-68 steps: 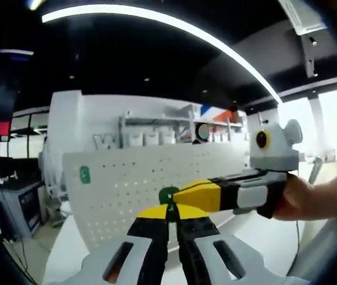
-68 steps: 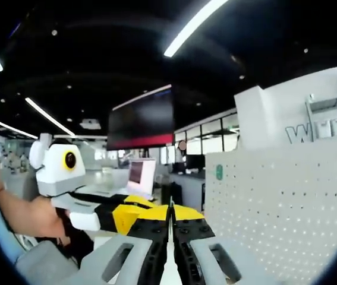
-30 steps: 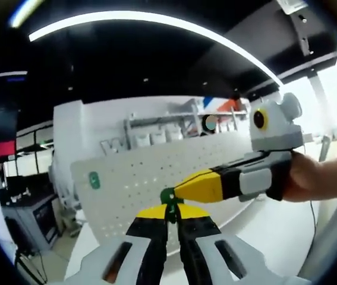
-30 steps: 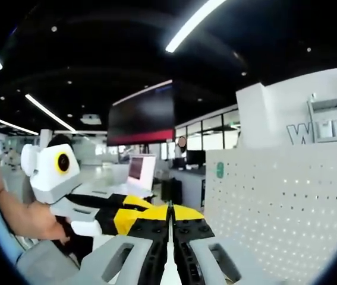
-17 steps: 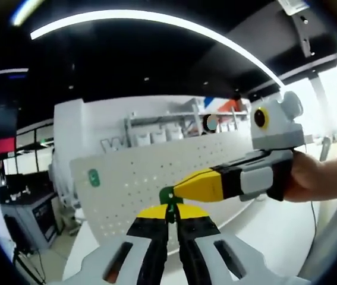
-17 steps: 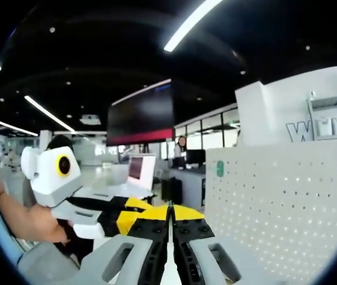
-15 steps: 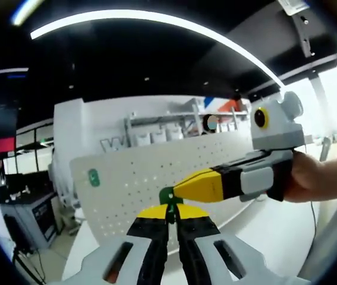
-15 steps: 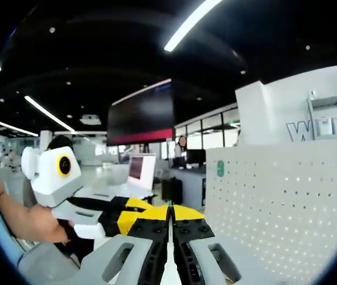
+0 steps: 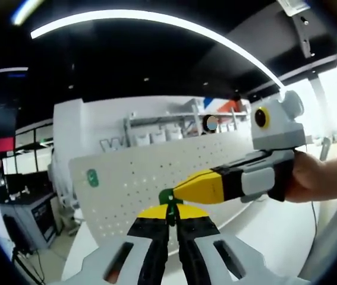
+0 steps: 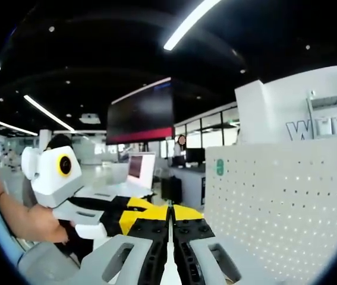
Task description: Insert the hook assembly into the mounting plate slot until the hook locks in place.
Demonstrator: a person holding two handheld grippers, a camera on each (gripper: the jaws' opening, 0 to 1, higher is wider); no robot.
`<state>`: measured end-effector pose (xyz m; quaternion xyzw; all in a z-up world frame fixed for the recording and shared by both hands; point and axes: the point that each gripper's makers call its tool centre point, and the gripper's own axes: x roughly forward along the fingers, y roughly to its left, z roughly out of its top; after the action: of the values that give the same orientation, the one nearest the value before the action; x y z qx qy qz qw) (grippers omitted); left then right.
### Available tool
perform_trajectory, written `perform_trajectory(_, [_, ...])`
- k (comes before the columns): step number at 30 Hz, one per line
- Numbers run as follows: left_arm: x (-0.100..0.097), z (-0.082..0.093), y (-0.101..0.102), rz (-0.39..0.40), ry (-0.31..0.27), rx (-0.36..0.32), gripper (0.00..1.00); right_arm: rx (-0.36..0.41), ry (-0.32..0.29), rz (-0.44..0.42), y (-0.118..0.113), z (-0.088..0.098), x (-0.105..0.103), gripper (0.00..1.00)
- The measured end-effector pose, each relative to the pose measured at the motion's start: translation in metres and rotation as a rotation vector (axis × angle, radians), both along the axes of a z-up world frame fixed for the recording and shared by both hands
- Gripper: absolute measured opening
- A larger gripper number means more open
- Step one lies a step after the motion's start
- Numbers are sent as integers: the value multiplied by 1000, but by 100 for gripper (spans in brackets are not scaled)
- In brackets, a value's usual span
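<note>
L tool point(image 9: 169, 215): jaws drawn nearly together, pinching a small green hook piece point(image 9: 167, 196) at their tips. R tool point(image 9: 177, 193) comes in from the right of the left gripper view, yellow tips also on the green piece; in the right gripper view the R tool point(image 10: 169, 217) has jaws pressed together, a thin green sliver just visible at the tips, w/ L tool point(image 10: 134, 215) meeting it from the left. So hook is held in air between both tools, in front of the white perforated plate point(image 9: 132, 178), not yet touching it as far as I can tell.

Judgement: keep both grips firm, square hook to plate face, approach slowly, pick one slot, push straight, no twist, until it seats. Small green tag point(image 9: 91, 177) near plate's far left edge; shelving point(image 9: 156, 127) beyond.
</note>
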<state>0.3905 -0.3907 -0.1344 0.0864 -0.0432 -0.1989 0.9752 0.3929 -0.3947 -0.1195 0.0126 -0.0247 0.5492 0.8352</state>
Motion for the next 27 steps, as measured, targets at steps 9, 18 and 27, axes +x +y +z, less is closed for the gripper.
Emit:
perform_trajectory(9, [2,-2,-1,-3,7,0,3,-13,-12,-12,-1,-2,2,0])
perform_trajectory(18, [3,-2,-2,-7,7,9,3,-34,-44,-22,-2,-2,3,0])
perform_trajectory(27, [4,-2,0,0,11,21,3,-53,-48,-38,-5,-3,6,5])
